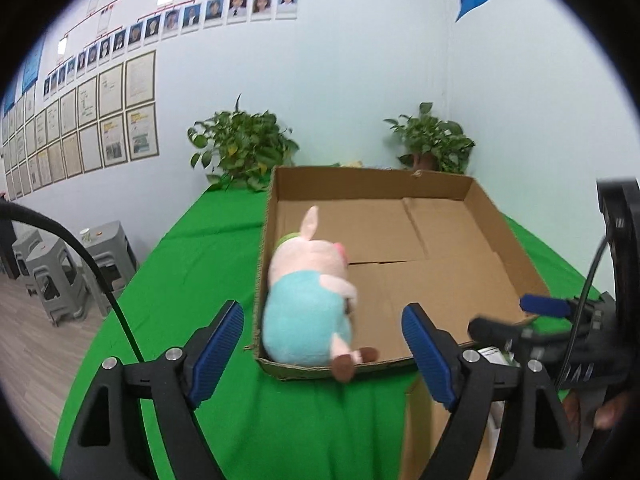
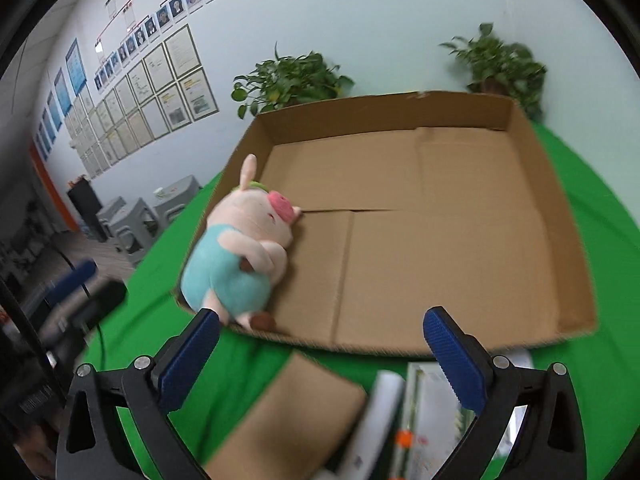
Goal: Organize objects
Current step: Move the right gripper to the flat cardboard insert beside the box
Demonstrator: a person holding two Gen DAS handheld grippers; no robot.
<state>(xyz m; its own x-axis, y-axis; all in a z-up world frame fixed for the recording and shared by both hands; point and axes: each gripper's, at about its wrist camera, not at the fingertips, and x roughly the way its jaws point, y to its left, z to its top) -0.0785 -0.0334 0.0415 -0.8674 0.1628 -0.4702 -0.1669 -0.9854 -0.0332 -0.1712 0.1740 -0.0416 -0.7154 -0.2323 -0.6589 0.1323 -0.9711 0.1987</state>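
A plush pig (image 1: 310, 300) is lying on its side in the near left corner of a shallow cardboard box (image 1: 472, 200) on a green table (image 1: 192, 280), one foot hanging over the front rim. The left gripper (image 1: 323, 322) is standing spread, nothing between its blue pads, just short of the pig. The right gripper (image 2: 322, 330) is also standing wide and empty, hovering over white packets (image 2: 424, 420) and a cardboard piece (image 2: 296, 412) before the box.

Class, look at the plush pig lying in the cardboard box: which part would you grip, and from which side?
Grip the plush pig across its round blue-clad belly, coming from above. It lies on its side against the cardboard box wall, which blocks that side; the thin limbs and ear would probably slip.
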